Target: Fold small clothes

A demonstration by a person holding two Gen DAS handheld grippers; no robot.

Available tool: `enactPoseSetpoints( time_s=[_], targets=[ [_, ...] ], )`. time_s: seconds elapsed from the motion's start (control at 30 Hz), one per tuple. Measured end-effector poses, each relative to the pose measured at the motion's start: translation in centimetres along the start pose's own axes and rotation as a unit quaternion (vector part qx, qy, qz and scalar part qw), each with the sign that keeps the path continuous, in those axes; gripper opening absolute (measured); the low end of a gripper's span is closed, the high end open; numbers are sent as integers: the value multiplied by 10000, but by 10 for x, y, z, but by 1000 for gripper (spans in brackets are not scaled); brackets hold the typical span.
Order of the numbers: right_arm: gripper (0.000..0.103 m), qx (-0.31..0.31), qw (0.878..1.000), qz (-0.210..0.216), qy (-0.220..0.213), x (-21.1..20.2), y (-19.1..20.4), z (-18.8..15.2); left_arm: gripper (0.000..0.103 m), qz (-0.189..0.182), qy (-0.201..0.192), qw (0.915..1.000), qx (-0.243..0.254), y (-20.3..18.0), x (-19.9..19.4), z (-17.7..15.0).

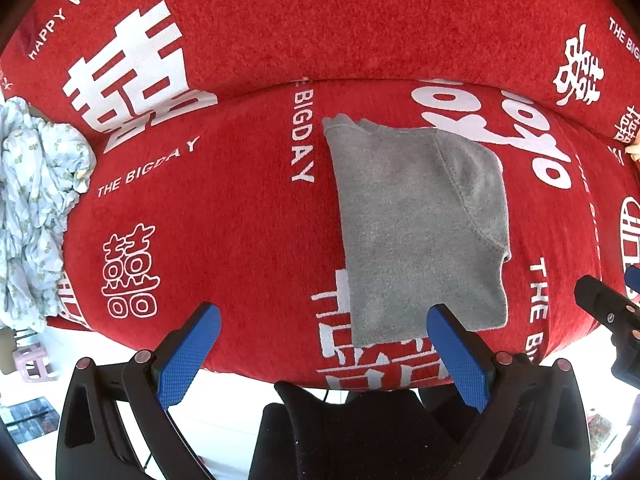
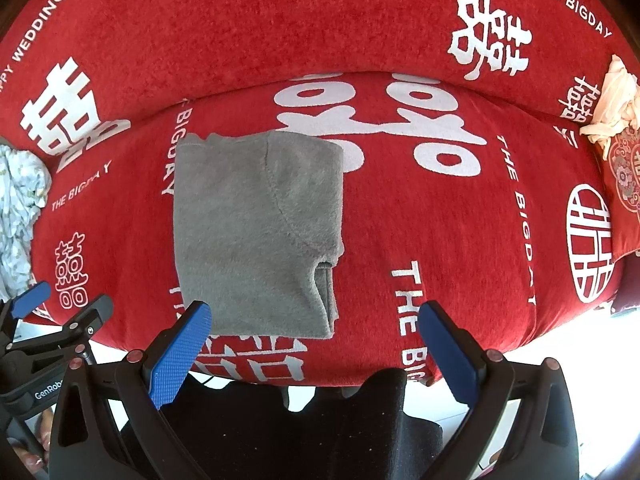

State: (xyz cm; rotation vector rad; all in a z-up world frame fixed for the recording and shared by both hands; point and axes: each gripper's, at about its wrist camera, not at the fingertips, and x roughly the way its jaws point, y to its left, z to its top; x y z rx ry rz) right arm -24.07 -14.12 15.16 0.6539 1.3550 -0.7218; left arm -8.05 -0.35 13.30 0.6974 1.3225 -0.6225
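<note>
A small grey fleece garment (image 1: pixel 416 224) lies folded into a rough rectangle on the red sofa seat; it also shows in the right wrist view (image 2: pixel 256 236). My left gripper (image 1: pixel 324 320) is open and empty, held above the seat's front edge, its right finger over the garment's near edge. My right gripper (image 2: pixel 316 320) is open and empty, its left finger at the garment's near left corner. The right gripper shows at the right edge of the left wrist view (image 1: pixel 608 312), and the left gripper shows at the left edge of the right wrist view (image 2: pixel 52 312).
The red sofa cover (image 1: pixel 240 216) bears white characters and text. A crumpled pale floral cloth (image 1: pixel 36 208) lies at the seat's left end. A cream cloth (image 2: pixel 616 100) and a patterned red cushion (image 2: pixel 628 196) sit at the right end. White floor lies below the front edge.
</note>
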Motion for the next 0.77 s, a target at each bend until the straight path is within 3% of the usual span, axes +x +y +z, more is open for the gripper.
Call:
enactPoseSetpoints(
  time_s=[0.77],
  targets=[
    [103,-114,9999,-43,-20,0,7,3,103,-99,16,9997,-238,3,1,-3]
  ],
)
